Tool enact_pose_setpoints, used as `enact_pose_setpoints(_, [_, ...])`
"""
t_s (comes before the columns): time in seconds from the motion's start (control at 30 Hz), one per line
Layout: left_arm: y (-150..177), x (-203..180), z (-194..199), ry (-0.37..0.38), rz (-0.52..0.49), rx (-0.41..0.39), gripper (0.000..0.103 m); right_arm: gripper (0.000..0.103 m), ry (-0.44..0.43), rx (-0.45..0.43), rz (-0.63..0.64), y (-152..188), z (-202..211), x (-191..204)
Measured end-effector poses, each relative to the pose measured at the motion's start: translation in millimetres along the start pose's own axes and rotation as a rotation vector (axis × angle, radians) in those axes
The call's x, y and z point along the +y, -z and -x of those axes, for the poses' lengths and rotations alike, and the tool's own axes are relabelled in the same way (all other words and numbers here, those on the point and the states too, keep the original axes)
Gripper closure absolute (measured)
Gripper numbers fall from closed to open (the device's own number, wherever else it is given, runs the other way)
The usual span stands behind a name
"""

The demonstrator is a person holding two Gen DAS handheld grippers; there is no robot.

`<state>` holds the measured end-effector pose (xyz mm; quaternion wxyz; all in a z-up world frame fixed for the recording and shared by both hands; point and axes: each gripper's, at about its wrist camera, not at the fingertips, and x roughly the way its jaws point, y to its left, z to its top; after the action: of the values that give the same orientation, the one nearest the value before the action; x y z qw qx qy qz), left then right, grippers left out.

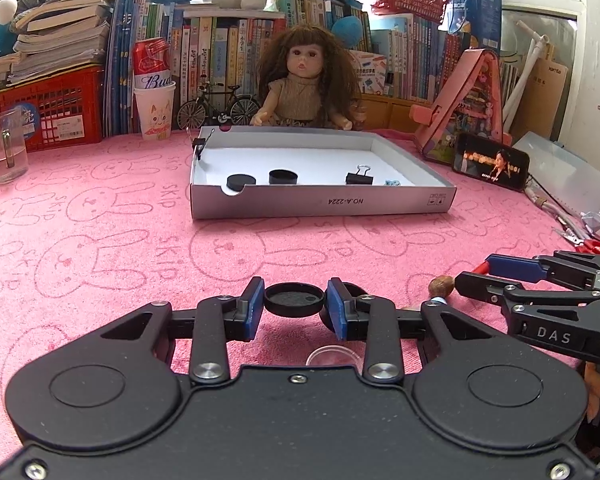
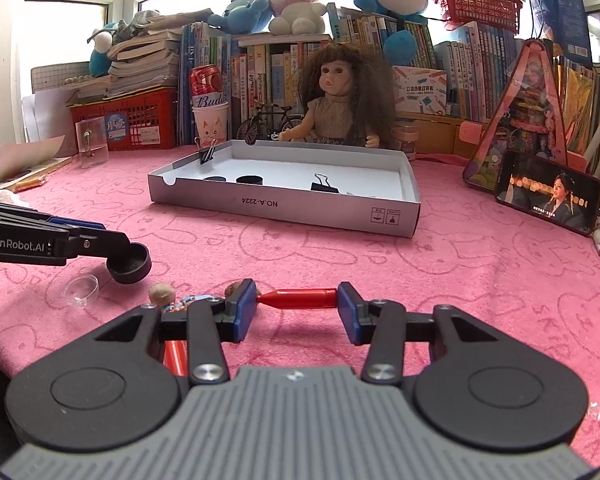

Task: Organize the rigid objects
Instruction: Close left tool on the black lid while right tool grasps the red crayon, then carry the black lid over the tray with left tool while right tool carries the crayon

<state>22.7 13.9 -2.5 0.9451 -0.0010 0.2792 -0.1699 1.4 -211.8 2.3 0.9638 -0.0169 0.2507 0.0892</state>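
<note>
A round black cap (image 1: 295,308) sits between the blue pads of my left gripper (image 1: 295,294), which is shut on it just above the pink cloth. The right wrist view shows the same cap (image 2: 130,266) at that gripper's tip. My right gripper (image 2: 296,298) is shut on a red bullet-shaped piece (image 2: 300,299), gripped end to end and lying crosswise. The white cardboard tray (image 1: 320,200) stands ahead. It holds two black caps (image 1: 241,181) (image 1: 283,176), a black binder clip (image 1: 359,176) and a small blue item (image 1: 392,182). Another binder clip (image 1: 199,145) is on its left rim.
On the cloth between the grippers lie a brown nut (image 2: 161,293), a clear round lid (image 2: 80,287), a small figure (image 2: 188,302) and another red piece (image 2: 175,356). A phone (image 2: 548,196) leans at the right. A glass (image 1: 6,146) stands left, a doll (image 1: 300,80) and books behind.
</note>
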Motion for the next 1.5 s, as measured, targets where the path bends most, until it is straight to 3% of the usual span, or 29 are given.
enact_pose_setpoints(0.77, [11.2, 3.1, -0.3, -0.048, -0.043, 0.047, 0.065, 0.053, 0.006, 0.01, -0.006, 4.0, -1.3, 0.7])
enact_pose_setpoints(0.83, [11.0, 2.4, -1.9, -0.051, -0.05, 0.045, 0.065, 0.053, 0.007, 0.011, -0.007, 4.5, -1.6, 1.0])
enact_pose_setpoints(0.93, [10.7, 0.9, -2.6, -0.058, -0.054, 0.042, 0.073, 0.053, 0.007, 0.015, -0.012, 4.6, -3.2, 1.0])
enact_pose_setpoints(1.5, [-19.8, 3.3, -7.7, -0.071, -0.032, -0.022, 0.073, 0.053, 0.051, -0.023, -0.065, -16.4, -9.2, -10.2])
